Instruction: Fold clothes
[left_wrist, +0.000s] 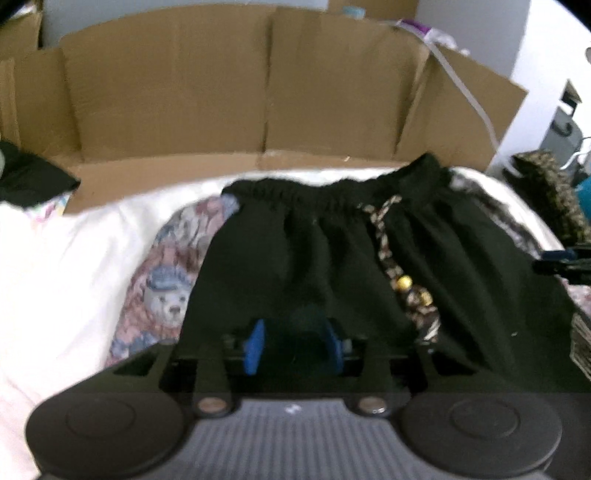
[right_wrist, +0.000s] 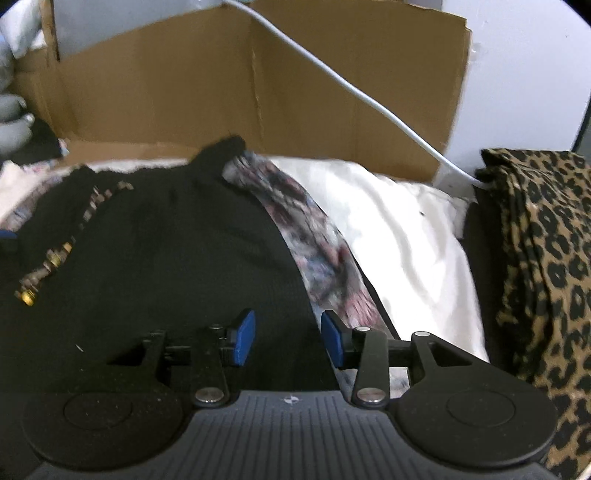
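A pair of black shorts (left_wrist: 314, 251) with a gathered waistband and a patterned drawstring (left_wrist: 391, 236) ending in gold beads lies flat on the bed. In the left wrist view my left gripper (left_wrist: 294, 347) hovers over the near hem, blue pads apart with black cloth showing in the gap but not pinched. In the right wrist view the same black shorts (right_wrist: 166, 258) fill the left half. My right gripper (right_wrist: 288, 339) stands open over their right edge, the left pad above black cloth and the right pad above a printed cloth (right_wrist: 325, 258).
A teddy-bear printed cloth (left_wrist: 166, 280) lies under the shorts on a white sheet (left_wrist: 66, 266). A brown cardboard wall (left_wrist: 221, 96) stands behind. At the right are a leopard-print cloth (right_wrist: 546, 266) and a white cable (right_wrist: 369, 99) crossing the cardboard.
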